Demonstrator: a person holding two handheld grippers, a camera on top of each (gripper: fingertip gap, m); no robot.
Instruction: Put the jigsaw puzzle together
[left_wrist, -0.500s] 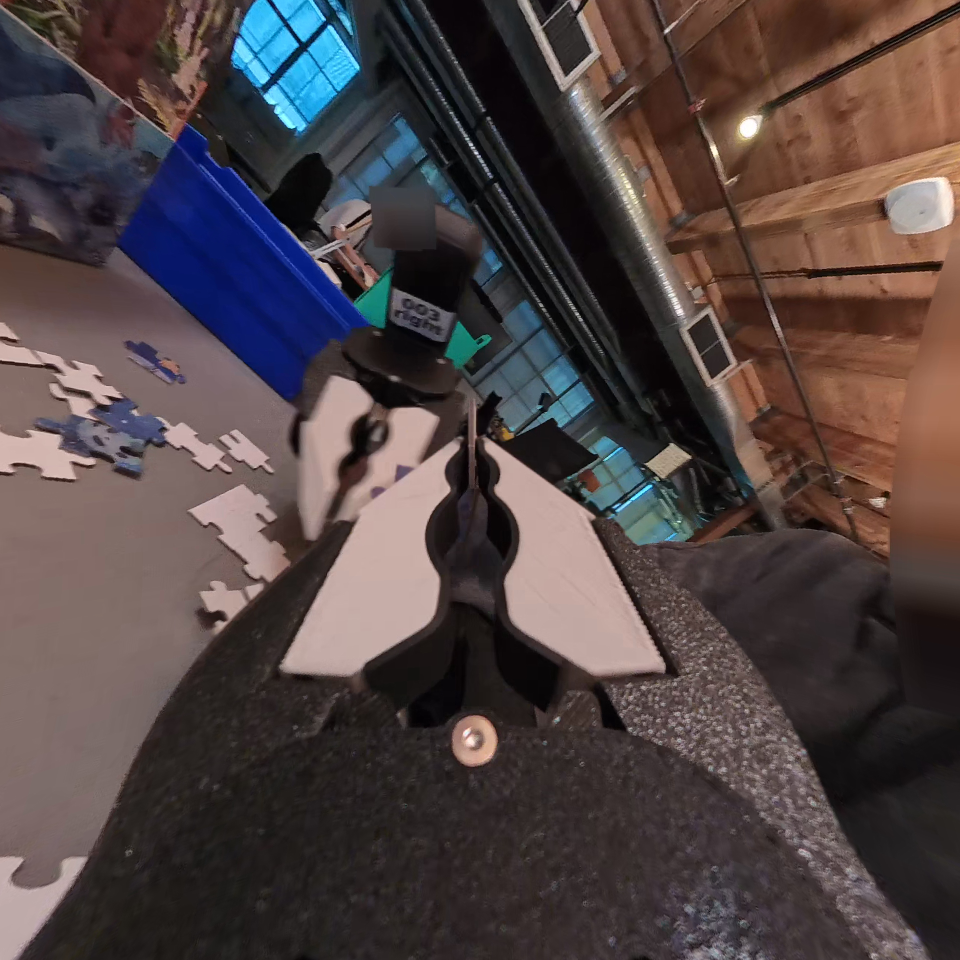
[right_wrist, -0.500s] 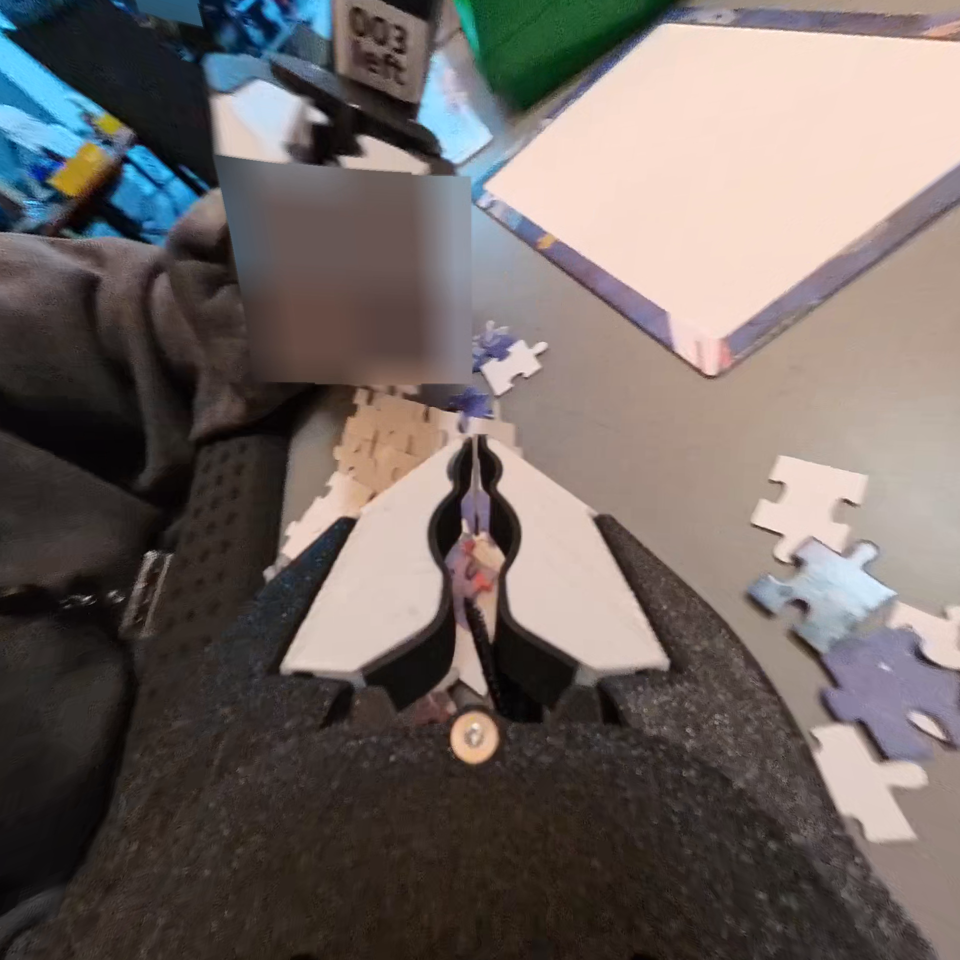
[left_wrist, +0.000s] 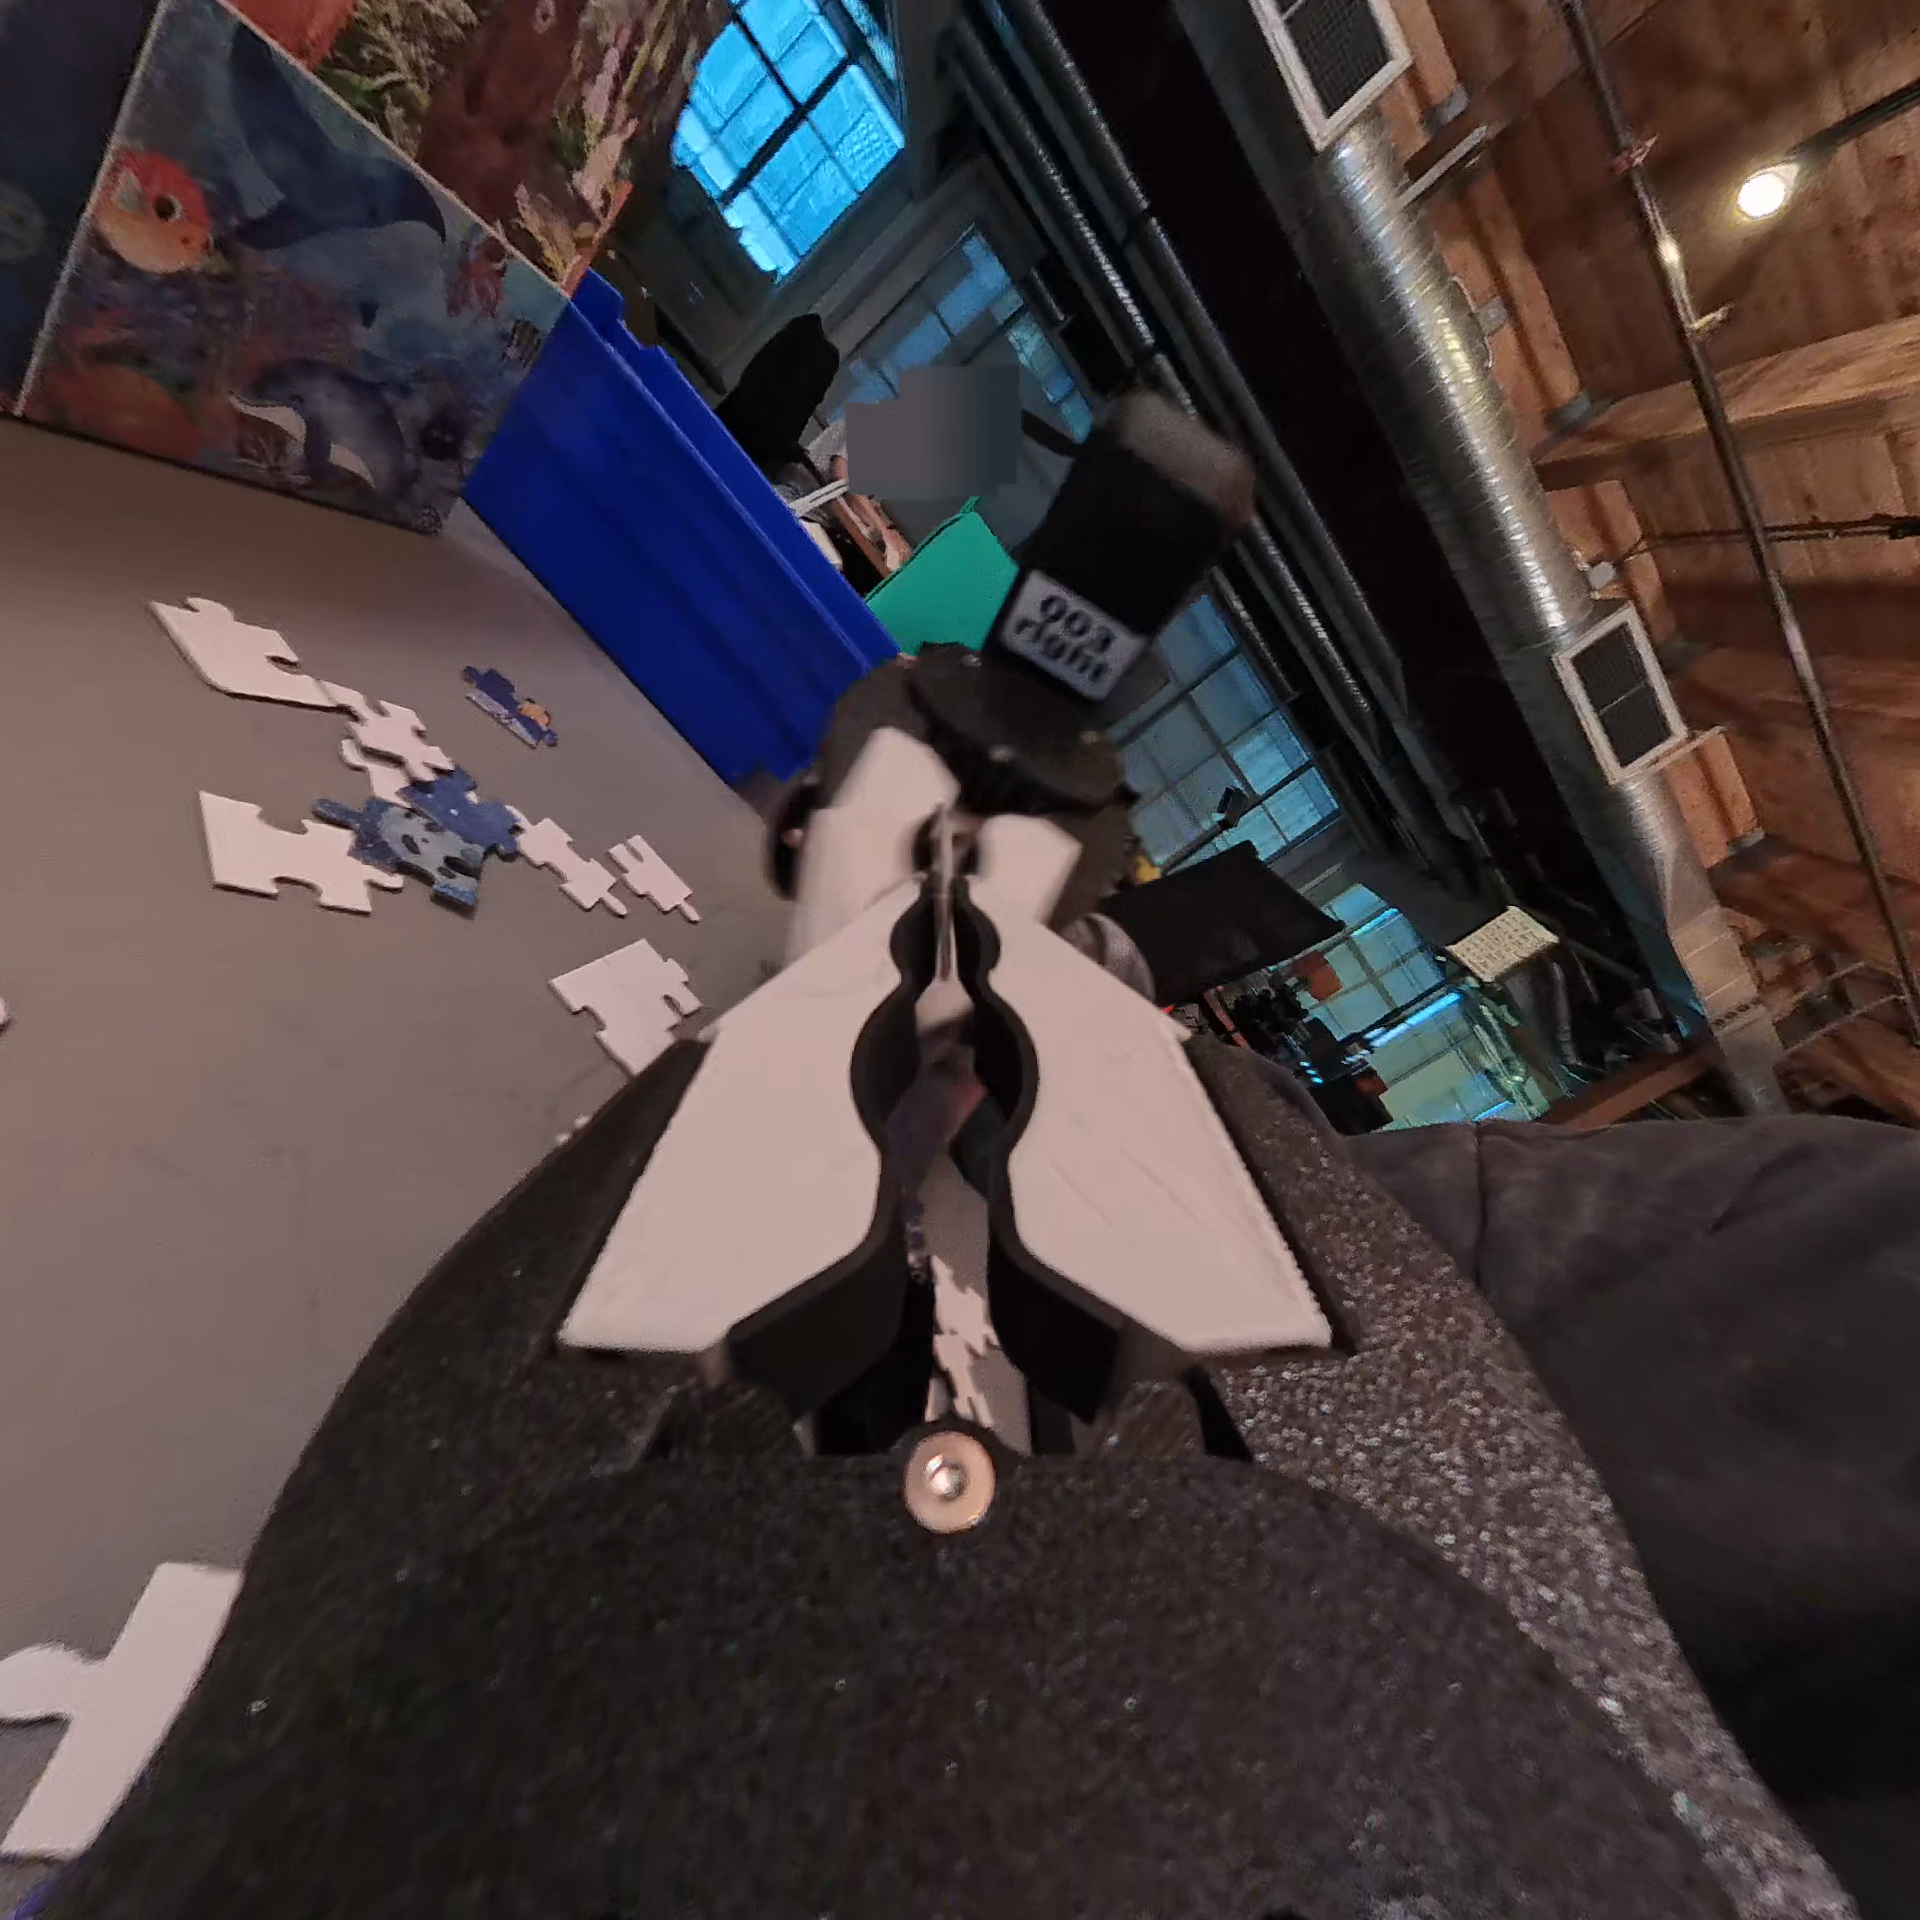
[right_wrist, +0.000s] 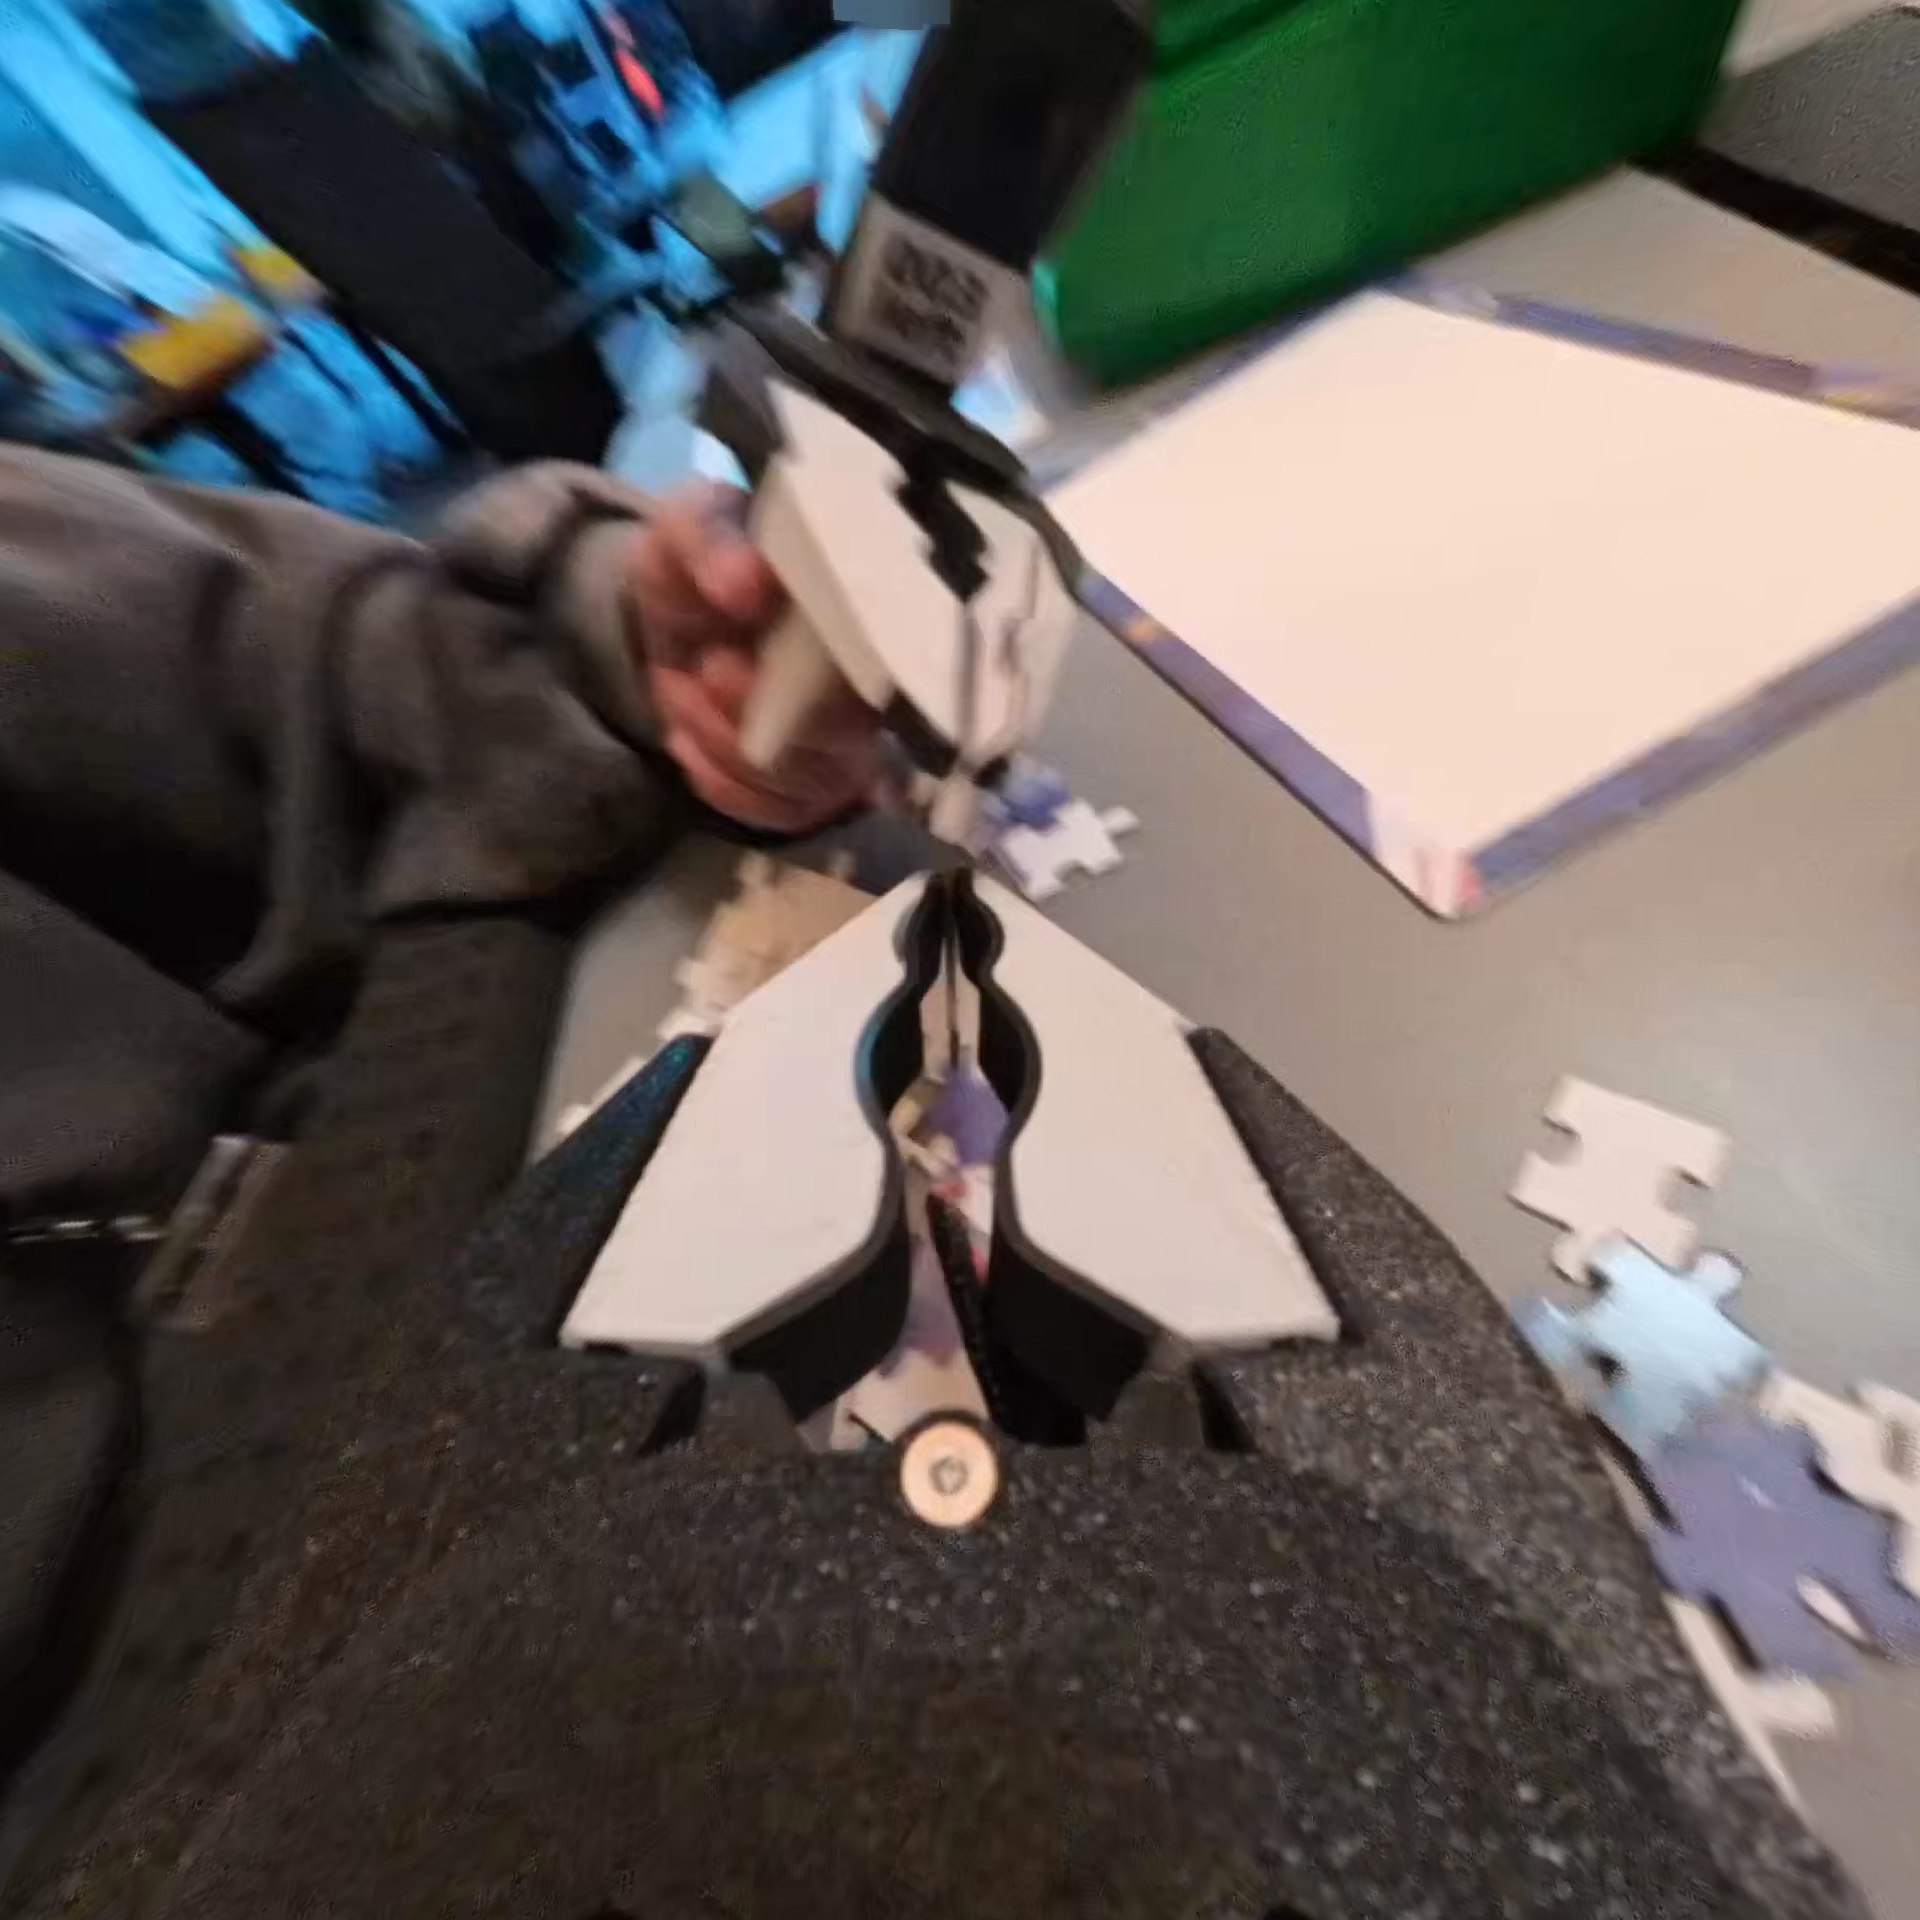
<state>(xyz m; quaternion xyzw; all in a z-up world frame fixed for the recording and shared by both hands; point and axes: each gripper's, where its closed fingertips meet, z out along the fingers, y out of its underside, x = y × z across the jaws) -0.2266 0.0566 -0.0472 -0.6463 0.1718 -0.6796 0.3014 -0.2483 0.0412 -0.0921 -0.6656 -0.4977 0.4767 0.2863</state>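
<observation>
Left wrist view: high room with wood-plank ceiling (left_wrist: 1714, 436), one silver duct (left_wrist: 1455, 436), blue-lit grid windows (left_wrist: 790, 135). Grey table (left_wrist: 260, 1143) below, tilted in frame. On it, biggest first: one picture-printed puzzle box (left_wrist: 260, 291) at the back, one blue bin (left_wrist: 644, 603) beside it, one green bin (left_wrist: 935, 592) behind that. Roughly ten loose jigsaw pieces (left_wrist: 395, 821) in a scatter, mostly white side up, three or so blue side up; exact count unclear where they overlap.

Right wrist view, blurred: same grey table, one shallow white-lined box tray (right_wrist: 1455, 582) lying flat, green bin at top. About six pieces (right_wrist: 1704, 1382) at right, two near centre, pale cluster partly hidden behind the fingers.

Left gripper (left_wrist: 943, 925): jaws pressed together on a thin piece (left_wrist: 941, 935) held edge-on, lifted off the table. Right gripper (right_wrist: 954, 909): jaws likewise clamped on a second piece (right_wrist: 961, 1122), blue print visible in the gap. Tips of both grippers nearly touching, held pieces meeting edge to edge above the table. Hand (right_wrist: 717, 686) in grey sleeve wrapped around the left handle.
</observation>
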